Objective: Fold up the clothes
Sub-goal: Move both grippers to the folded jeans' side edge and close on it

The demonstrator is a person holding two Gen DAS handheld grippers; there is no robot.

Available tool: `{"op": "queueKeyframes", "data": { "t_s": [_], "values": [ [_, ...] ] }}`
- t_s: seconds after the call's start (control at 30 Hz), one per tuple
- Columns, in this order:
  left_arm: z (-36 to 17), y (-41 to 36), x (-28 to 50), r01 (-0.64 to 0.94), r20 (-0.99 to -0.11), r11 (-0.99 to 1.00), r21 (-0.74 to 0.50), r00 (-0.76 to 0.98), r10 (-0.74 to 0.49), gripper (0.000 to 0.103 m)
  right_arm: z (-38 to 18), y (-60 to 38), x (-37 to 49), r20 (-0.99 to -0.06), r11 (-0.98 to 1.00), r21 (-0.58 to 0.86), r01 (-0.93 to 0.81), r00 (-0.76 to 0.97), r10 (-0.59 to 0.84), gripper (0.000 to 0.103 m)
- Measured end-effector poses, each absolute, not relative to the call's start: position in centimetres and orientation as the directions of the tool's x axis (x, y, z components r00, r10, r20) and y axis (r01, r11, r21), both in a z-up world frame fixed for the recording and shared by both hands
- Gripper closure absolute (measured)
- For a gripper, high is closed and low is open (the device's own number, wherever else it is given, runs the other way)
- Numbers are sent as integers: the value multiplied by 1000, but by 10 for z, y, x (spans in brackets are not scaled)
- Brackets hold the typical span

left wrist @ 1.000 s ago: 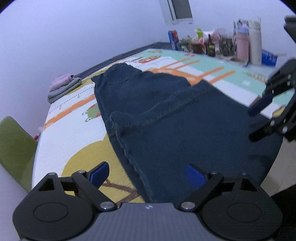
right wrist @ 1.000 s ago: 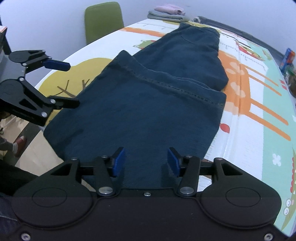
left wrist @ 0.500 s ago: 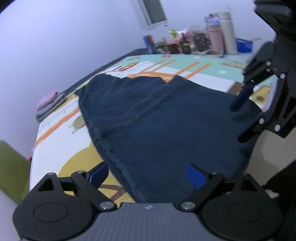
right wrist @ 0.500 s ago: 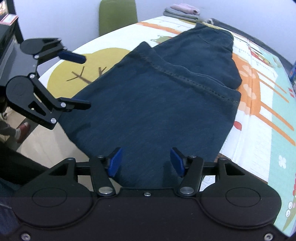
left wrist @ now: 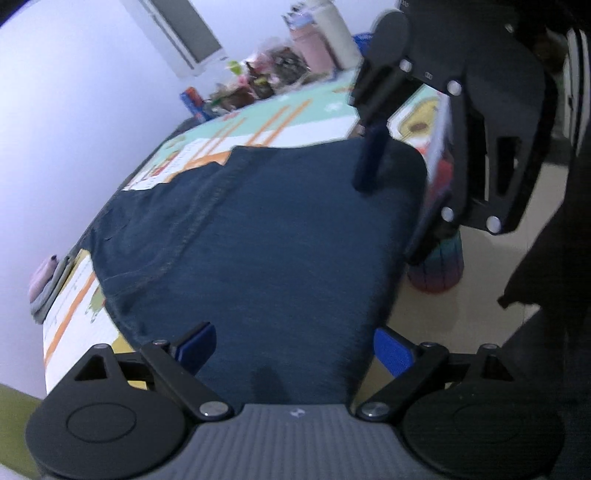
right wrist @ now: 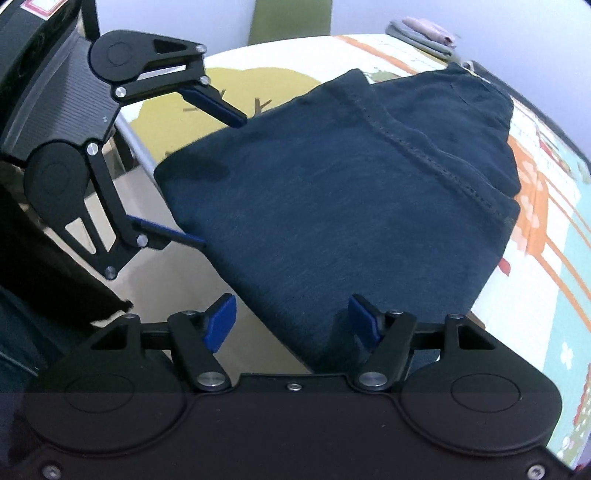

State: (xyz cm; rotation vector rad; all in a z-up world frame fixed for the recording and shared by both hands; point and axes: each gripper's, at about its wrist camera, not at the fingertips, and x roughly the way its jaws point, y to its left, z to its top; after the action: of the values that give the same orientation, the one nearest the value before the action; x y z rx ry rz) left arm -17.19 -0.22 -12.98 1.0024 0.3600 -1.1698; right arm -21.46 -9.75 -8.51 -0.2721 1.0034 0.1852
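Observation:
Dark blue jeans point(left wrist: 258, 229) lie lengthwise on the table's colourful mat point(left wrist: 295, 122), and their near end hangs over the table's edge. My left gripper point(left wrist: 295, 347) is open, with its blue pads on either side of that hanging end and not pressing it. In the right wrist view the left gripper point(right wrist: 221, 181) straddles the jeans' point(right wrist: 351, 203) left corner. My right gripper point(right wrist: 291, 317) has its jaws opening, the cloth's edge lying loose between them. In the left wrist view the right gripper point(left wrist: 397, 206) has one finger over the cloth and the other below the table edge.
A folded pink and grey pile point(right wrist: 424, 29) lies at the table's far corner. Bottles and clutter point(left wrist: 295, 62) crowd the other far end. A green chair point(right wrist: 291, 18) stands beyond the table, and a striped round object point(left wrist: 439, 269) sits on the floor.
Both grippers have sunk towards the jeans' near end, rolled, and come closer to each other. The right jaws stand wider than before.

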Motion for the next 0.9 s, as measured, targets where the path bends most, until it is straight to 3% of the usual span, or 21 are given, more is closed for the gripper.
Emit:
{"op": "queueKeyframes", "data": {
  "t_s": [0.33, 0.73, 0.9],
  "values": [
    [-159, -11, -157, 883, -737, 25, 469, 406, -541, 8, -107, -81, -205, -845, 914, -239, -328, 534, -29, 36],
    [-152, -17, -147, 918, -755, 34, 394, 345, -558, 9, -133, -61, -199, -828, 842, -361, -401, 554, -91, 33],
    [-143, -16, -140, 953, -770, 45, 299, 268, -579, 19, -129, -67, -194, -841, 861, -312, -402, 538, -55, 40]
  ]
}}
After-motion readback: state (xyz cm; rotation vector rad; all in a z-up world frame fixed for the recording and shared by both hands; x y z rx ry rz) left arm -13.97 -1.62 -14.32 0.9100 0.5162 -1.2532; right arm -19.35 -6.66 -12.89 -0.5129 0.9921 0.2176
